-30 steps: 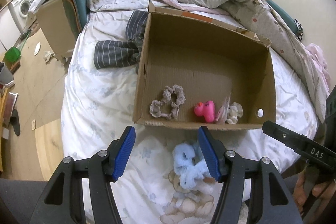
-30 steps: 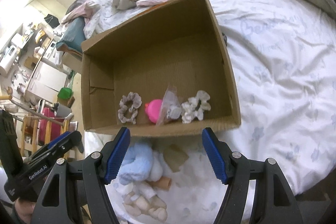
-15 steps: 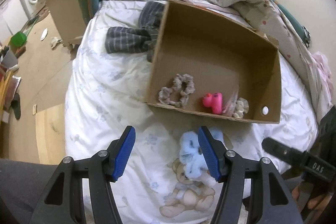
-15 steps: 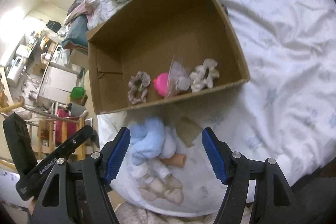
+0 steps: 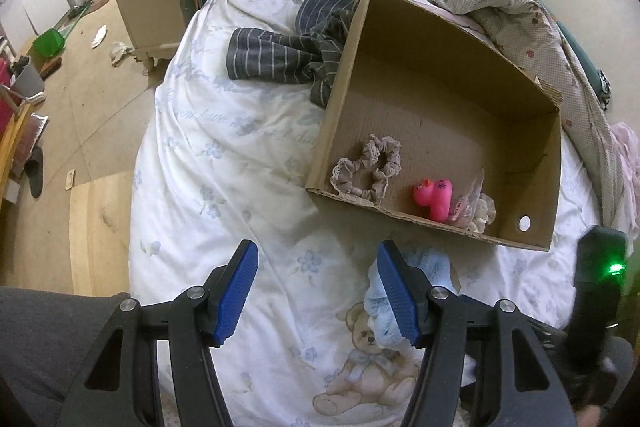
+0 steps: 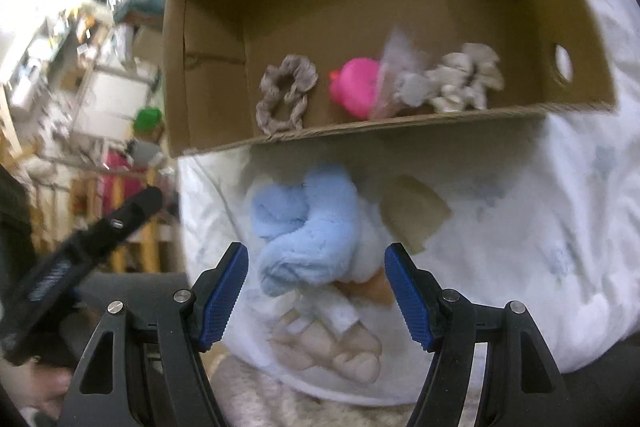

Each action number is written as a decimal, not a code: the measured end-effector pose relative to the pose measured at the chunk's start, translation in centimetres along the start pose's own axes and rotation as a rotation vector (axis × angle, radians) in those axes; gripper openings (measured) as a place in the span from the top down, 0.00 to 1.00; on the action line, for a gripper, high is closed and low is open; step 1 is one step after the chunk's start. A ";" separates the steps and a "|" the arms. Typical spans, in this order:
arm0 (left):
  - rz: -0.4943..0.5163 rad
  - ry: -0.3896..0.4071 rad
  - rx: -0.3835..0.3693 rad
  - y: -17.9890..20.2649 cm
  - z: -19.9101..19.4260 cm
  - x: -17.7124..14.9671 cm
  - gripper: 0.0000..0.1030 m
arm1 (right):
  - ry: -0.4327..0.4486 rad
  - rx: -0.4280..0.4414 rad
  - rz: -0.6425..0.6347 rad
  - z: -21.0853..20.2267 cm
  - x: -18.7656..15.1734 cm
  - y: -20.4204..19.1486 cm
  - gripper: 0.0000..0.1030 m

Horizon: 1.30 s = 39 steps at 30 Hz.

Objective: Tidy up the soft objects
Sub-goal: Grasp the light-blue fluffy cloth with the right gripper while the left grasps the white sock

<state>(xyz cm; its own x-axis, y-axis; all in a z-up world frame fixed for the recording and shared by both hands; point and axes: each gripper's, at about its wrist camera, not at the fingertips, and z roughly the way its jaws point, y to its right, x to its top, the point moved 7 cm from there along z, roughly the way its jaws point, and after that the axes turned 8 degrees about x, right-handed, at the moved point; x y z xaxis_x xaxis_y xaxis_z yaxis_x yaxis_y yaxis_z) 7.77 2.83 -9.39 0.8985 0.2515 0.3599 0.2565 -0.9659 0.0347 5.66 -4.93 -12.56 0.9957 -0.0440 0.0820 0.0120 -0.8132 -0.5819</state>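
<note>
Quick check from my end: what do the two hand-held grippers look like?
Both alike: the left hand-held gripper and right hand-held gripper have black plastic arms with silver pivot bolts and blue ribbed finger pads. White lettering marks the bodies; one shows a green light.

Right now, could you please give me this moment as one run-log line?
phase: approach | right gripper: open, above blue fluffy item | left gripper: open, nothing held | cardboard box: two scrunchies, pink duck

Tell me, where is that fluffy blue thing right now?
The fluffy blue scrunchie lies on the white bedspread just outside the cardboard box, near its front wall. In the right wrist view it sits ahead of the open right gripper.
</note>
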 end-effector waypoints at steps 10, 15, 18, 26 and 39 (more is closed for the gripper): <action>-0.005 -0.005 0.018 -0.3 0.6 -0.1 0.43 | -0.068 -0.157 -0.165 3.6 0.0 -1.0 0.68; -0.011 0.003 0.020 -0.3 0.5 0.0 0.43 | -0.002 -0.054 -0.137 1.3 0.8 -1.5 0.80; -0.009 0.009 0.026 -0.4 0.4 0.0 0.43 | 0.052 0.012 -0.130 -1.4 0.7 -2.3 0.80; 0.148 -0.149 -0.040 3.3 2.8 -3.7 0.43 | 0.189 0.092 -0.049 -8.3 -0.1 -0.4 0.80; 0.314 -0.333 -0.126 9.1 7.3 -7.9 0.66 | 0.219 0.039 0.030 -10.4 -1.4 3.9 0.80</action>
<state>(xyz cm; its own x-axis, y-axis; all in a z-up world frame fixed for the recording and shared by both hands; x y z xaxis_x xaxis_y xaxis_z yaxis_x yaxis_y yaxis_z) 5.59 -7.55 -18.75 0.9962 -0.0683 0.0535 -0.0730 -0.9931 0.0920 3.31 -14.09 -6.48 0.9518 -0.1963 0.2359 -0.0094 -0.7869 -0.6170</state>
